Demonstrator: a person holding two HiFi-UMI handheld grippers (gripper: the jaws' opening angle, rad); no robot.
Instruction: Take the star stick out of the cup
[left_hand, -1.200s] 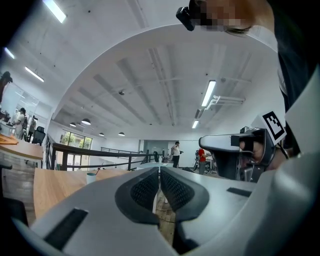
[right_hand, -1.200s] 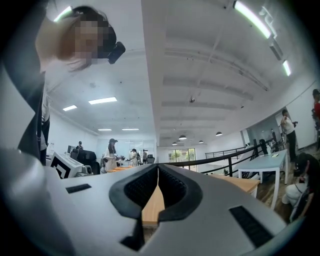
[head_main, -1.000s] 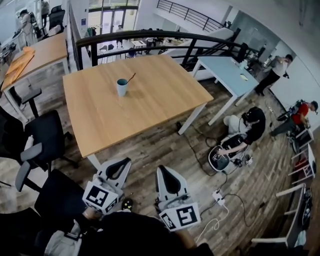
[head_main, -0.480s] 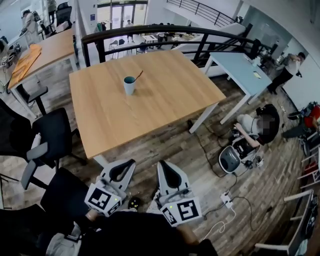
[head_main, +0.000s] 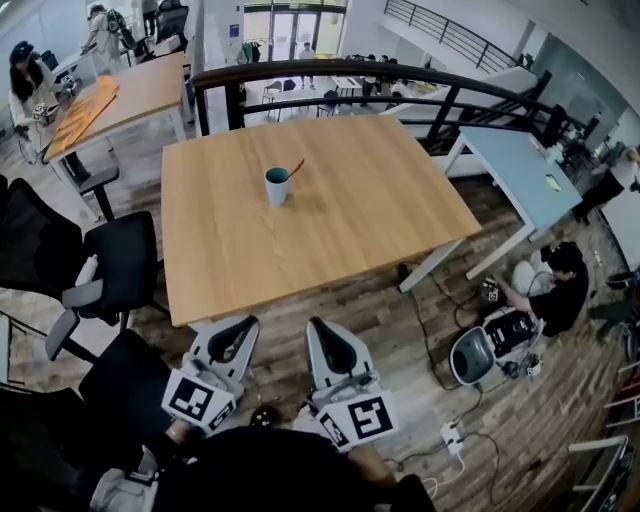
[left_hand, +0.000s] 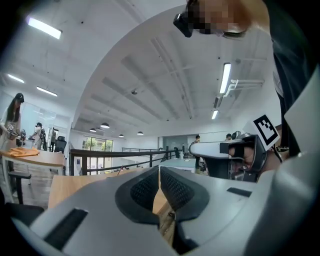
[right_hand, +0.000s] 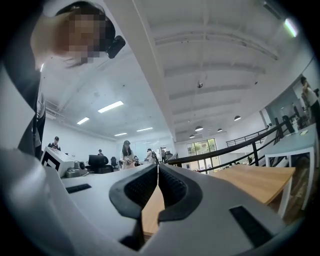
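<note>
**A:** Head view first. Where is the cup?

**B:** The blue cup (head_main: 277, 186) stands upright on the wooden counter (head_main: 340, 230), left of the middle and nearer the far edge. The star stick (head_main: 294, 169) sits in it. It leans out over the rim toward the right edge, so its upper end is free to pinch.

**A:** And the grippers?

**B:** The left gripper (head_main: 238, 325) and right gripper (head_main: 318, 327) hang side by side over the floor, short of the near edge and well apart from the cup. I'd judge they are carried close to the body because no reach has begun.

**A:** Left gripper view?

**B:** Its fingers (left_hand: 145, 190) meet at the tips with nothing between them. The counter is a low strip beyond, and I can't pick out the cup for certain.

**A:** Right gripper view?

**B:** Same there: fingers (right_hand: 172, 190) closed and empty, tilted up toward the ceiling, with a counter corner off to the right. One gripper would have to open before taking the stick.
</note>
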